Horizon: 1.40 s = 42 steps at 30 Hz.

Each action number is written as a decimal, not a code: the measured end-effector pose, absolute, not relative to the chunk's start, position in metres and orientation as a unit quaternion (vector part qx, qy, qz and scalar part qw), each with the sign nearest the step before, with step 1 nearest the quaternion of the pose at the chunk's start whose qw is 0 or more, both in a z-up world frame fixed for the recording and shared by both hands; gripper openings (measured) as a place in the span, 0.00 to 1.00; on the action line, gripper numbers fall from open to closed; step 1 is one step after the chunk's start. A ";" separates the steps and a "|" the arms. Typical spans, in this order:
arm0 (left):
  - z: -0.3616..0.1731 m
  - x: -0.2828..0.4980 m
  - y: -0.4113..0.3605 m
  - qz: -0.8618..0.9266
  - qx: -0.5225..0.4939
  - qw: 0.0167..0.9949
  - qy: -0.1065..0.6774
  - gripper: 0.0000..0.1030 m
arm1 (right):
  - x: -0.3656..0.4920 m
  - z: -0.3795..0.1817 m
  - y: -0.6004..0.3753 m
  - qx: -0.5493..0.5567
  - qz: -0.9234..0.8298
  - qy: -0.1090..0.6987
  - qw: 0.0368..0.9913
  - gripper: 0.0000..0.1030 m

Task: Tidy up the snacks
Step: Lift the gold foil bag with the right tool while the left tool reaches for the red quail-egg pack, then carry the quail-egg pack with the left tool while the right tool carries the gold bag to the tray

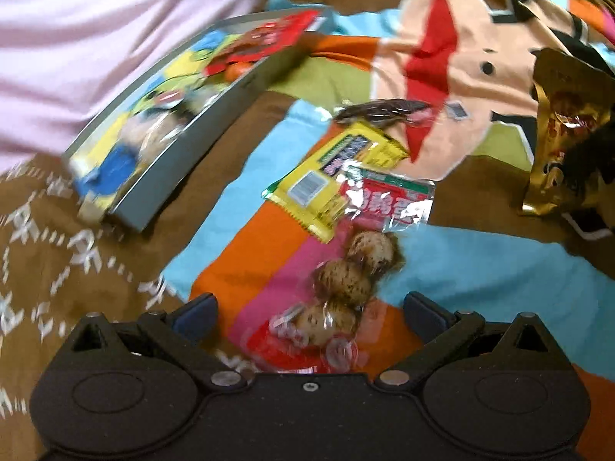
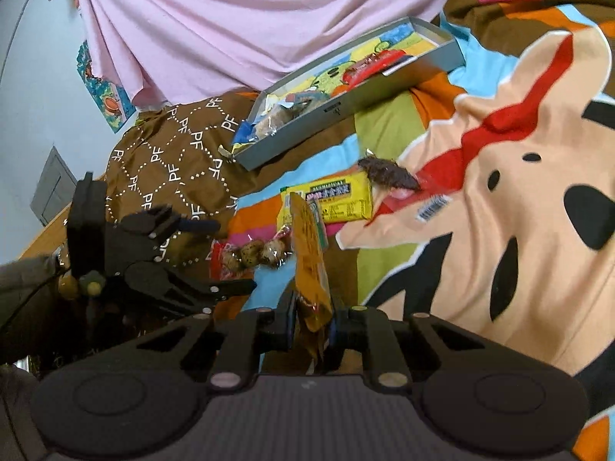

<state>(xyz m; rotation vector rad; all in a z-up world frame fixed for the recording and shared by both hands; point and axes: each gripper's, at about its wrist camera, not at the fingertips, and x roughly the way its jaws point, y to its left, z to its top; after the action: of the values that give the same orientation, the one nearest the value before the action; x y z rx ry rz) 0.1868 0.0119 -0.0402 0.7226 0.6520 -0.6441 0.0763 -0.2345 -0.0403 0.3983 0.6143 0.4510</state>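
Note:
My left gripper (image 1: 311,311) is open, its fingers on either side of a clear packet of speckled eggs (image 1: 340,288) lying on the blanket; the pads do not press it. The right wrist view shows that same left gripper (image 2: 219,257) beside the egg packet (image 2: 253,253). My right gripper (image 2: 311,326) is shut on a gold foil packet (image 2: 309,246), held upright above the blanket; this gold packet (image 1: 557,134) also shows at the right of the left wrist view. A grey box (image 2: 346,109) holding several snacks lies further back.
A yellow packet (image 1: 307,188), a red-and-white packet (image 1: 388,199) and a dark snack packet (image 1: 380,111) lie loose on the colourful cartoon blanket (image 2: 499,211). Pink fabric (image 2: 250,19) hangs behind the grey box (image 1: 173,169). Brown patterned cloth (image 2: 165,161) lies at the left.

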 end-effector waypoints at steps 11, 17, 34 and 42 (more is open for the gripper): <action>-0.029 0.225 0.011 -0.377 0.298 0.776 0.409 0.82 | 0.076 -0.039 -0.233 0.193 0.225 0.295 0.908 0.18; -0.025 0.210 0.015 -0.360 0.256 0.781 0.442 0.61 | 0.075 -0.036 -0.232 0.192 0.228 0.290 0.909 0.18; -0.030 0.206 -0.006 -0.299 0.200 0.813 0.458 0.50 | 0.068 -0.029 -0.234 0.190 0.232 0.275 0.913 0.18; -0.022 0.184 0.015 -0.300 0.084 0.824 0.472 0.48 | 0.067 -0.026 -0.232 0.187 0.233 0.268 0.916 0.18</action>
<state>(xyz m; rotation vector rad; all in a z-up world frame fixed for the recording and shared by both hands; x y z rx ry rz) 0.1844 0.0155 -0.0222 0.1781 1.0041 -0.6386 0.0665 -0.2324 -0.0263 0.3846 0.5506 0.4795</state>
